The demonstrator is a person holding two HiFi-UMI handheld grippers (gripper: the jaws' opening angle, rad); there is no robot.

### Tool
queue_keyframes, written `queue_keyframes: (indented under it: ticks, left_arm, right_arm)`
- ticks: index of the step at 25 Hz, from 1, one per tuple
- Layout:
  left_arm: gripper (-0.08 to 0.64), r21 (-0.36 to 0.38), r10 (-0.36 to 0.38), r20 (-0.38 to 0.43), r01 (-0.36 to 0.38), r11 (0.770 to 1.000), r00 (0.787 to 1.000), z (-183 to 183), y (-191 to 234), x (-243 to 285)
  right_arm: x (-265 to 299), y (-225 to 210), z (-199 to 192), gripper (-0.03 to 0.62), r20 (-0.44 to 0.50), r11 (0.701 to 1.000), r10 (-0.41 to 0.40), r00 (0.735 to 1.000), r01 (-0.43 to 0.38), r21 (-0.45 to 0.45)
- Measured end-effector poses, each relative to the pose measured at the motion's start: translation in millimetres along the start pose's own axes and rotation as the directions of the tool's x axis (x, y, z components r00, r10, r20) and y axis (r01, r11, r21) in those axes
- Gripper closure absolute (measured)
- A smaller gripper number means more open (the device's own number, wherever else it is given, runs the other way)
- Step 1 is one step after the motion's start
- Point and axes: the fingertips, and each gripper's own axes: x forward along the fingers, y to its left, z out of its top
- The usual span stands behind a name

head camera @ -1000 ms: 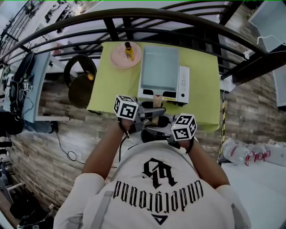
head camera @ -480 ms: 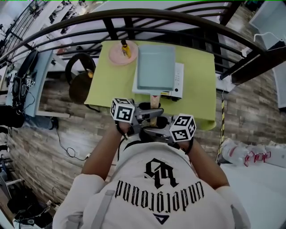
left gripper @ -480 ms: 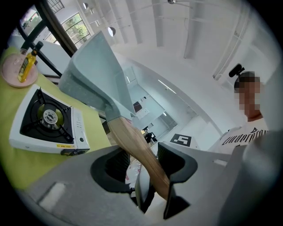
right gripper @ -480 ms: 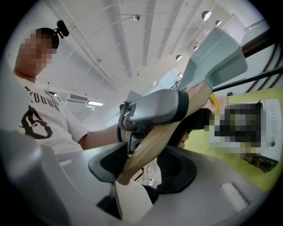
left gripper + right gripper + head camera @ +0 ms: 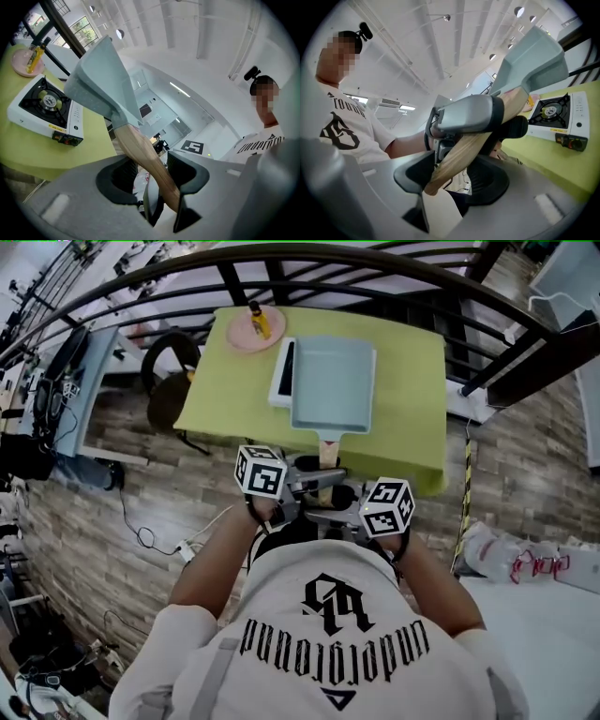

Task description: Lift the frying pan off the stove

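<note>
Pan [image 5: 333,381], rect. pale-blue w/ wooden handle [image 5: 325,454], clear of white stove [image 5: 281,371].

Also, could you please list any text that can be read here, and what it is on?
"underground": on the person's white T-shirt, upside down in the head view.
Stove front labels: too small to read.
Bottle label: too small to read.
</note>
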Motion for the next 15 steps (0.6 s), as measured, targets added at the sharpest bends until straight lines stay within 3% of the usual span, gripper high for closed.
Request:
queue_keyframes:
  ticks: [8, 15]
  left_arm:
    - [0.347, 0.008, 0.018, -0.026, -0.018, 1.000, 0.999, -39.3, -28.0, 4.8]
    - [0.345, 0.012, -0.017, -0.051, 0.018, 1.000, 0.999, -60.4, -44.5, 0.7]
  right_arm:
    - [-7.8, 34.7, -31.7, 0.377, 0.020, 1.000, 0.015, 1.000, -0.015, 0.001]
    - [-3.3, 52.7, -47.9, 0.376, 0.031, 1.000, -0.020, 0.999, 0.020, 0.002]
